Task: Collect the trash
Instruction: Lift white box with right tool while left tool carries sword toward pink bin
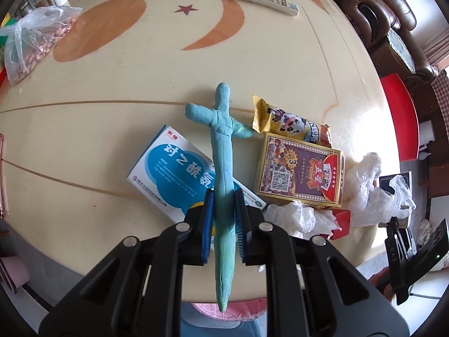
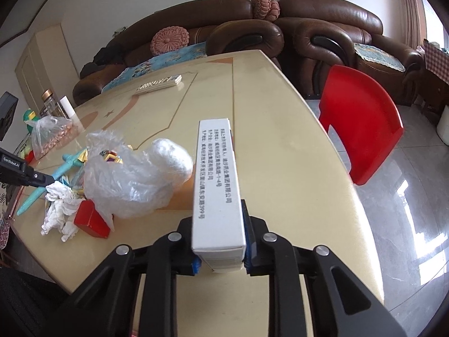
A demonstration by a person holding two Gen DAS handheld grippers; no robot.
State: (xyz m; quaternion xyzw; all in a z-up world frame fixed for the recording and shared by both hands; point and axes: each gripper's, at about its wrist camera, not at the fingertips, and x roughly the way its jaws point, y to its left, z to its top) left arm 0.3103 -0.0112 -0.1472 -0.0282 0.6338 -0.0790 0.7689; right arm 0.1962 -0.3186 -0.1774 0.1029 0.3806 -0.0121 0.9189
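Note:
My left gripper [image 1: 223, 196] is shut on a long blue-green clay sword [image 1: 223, 151], held above a blue-and-white medicine box [image 1: 174, 174] on the cream table [image 1: 112, 90]. To its right lie a snack wrapper [image 1: 291, 123], a card box [image 1: 300, 174], crumpled tissue [image 1: 300, 216], a red box [image 1: 342, 219] and a clear plastic bag [image 1: 367, 185]. My right gripper [image 2: 220, 205] is shut on a white medicine box [image 2: 217, 179] held over the table's near edge. The right wrist view shows the plastic bag [image 2: 134, 174], tissue [image 2: 59, 210], red box [image 2: 91, 220] and the sword [image 2: 53, 179] to the left.
A remote control [image 1: 263, 0] lies at the table's far side. A bag of peanuts [image 1: 33, 47] sits at the far left, next to jars. A red plastic chair [image 2: 362, 129] stands right of the table. Brown sofas [image 2: 252, 36] stand behind it.

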